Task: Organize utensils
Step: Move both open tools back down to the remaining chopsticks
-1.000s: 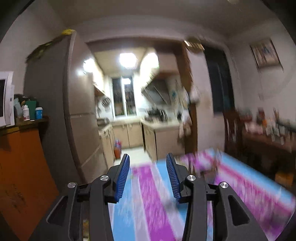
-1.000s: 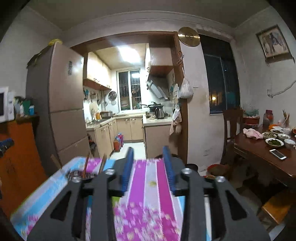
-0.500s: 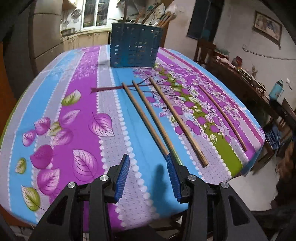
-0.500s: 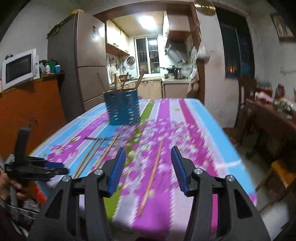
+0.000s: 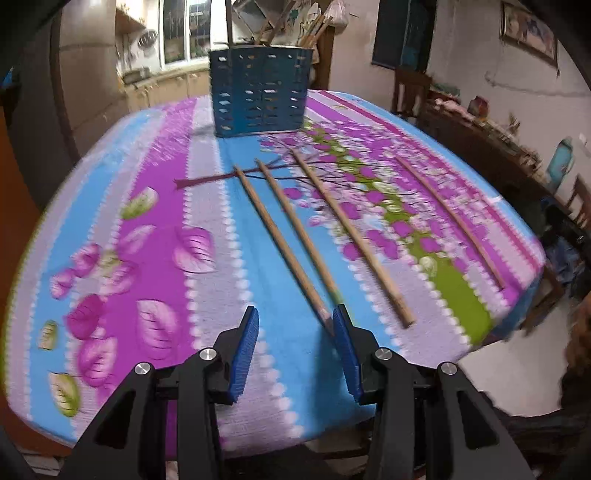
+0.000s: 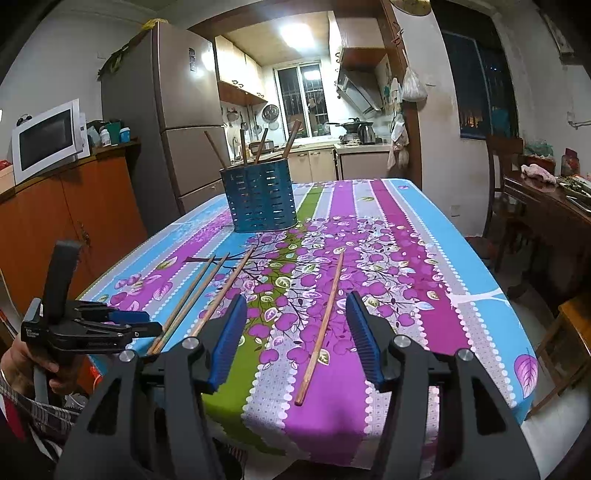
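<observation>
Indoor night scene, warm artificial light. Brightest source: ceiling lamp (image 6: 295, 31) in kitchen beyond blue utensil holder (image 6: 262, 201), overexposed with glare. Window (image 6: 476, 85) right of holder dark. Left-wrist view motion-blurred, tablecloth (image 5: 155, 236) pattern smeared left of holder; right-wrist view sharp. Strong fisheye curvature, black vignette in corners. Soft shadows beneath chopsticks (image 5: 284, 247).

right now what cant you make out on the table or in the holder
- Blue holder: what it holds below the rim is hidden by its wall, both views.
- Leftmost chopstick: near tip hidden behind the left gripper finger, left wrist view.
- Tablecloth: print smeared by motion blur, left wrist view.
</observation>
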{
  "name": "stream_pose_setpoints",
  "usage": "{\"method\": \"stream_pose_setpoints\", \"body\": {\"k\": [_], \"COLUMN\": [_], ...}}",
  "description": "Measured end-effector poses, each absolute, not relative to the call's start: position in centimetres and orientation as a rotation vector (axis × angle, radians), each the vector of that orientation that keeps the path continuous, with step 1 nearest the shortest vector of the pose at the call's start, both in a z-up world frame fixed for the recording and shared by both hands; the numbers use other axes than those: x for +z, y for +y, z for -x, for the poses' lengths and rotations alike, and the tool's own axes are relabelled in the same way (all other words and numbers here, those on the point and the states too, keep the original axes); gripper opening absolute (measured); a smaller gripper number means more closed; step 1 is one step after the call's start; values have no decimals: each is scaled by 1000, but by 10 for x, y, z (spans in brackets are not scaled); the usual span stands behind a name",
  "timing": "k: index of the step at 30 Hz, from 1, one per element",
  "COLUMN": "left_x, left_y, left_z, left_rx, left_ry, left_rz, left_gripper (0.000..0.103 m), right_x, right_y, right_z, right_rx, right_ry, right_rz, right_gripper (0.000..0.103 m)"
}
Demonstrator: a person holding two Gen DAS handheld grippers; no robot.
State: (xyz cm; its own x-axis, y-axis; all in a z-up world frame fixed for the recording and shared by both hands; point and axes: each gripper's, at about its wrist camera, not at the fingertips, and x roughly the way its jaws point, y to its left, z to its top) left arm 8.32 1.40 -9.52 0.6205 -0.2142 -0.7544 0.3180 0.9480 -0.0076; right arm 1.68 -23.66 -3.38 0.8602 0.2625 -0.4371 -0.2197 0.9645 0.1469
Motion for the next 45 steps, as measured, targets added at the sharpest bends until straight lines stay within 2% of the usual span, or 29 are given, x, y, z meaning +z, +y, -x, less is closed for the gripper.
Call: {"method": "stream_pose_setpoints", "body": {"k": [11,25,37,42,43,45], "left_x": [-84,-96,-95,-102,-102,-103], "left_y": [12,4,9,5,6,6], "left_z": [-58,-59,-48,-42,-42,-40], "left_rx": [-319,-337,-280,-288,-282,-263], "left_ry": [787,834,797,790,779,755], "left_rz": [-173,-186,-218,-222,-222,-230], "left_gripper": [43,44,46,46,45,36], "right_x": [-36,-43,-48,-58,-61,-66], "right_y": [-230,-229,-211,-190,-188,-187], "right_z": [-20,-17,-13,-3,-2,1], "right_rx": [284,304,370,391,382,346], "right_ry": [470,494,499,501,505,510], "right_rz": [-91,-79,-25,58,71,82], "right_gripper": [57,58,59,46,41,37]}}
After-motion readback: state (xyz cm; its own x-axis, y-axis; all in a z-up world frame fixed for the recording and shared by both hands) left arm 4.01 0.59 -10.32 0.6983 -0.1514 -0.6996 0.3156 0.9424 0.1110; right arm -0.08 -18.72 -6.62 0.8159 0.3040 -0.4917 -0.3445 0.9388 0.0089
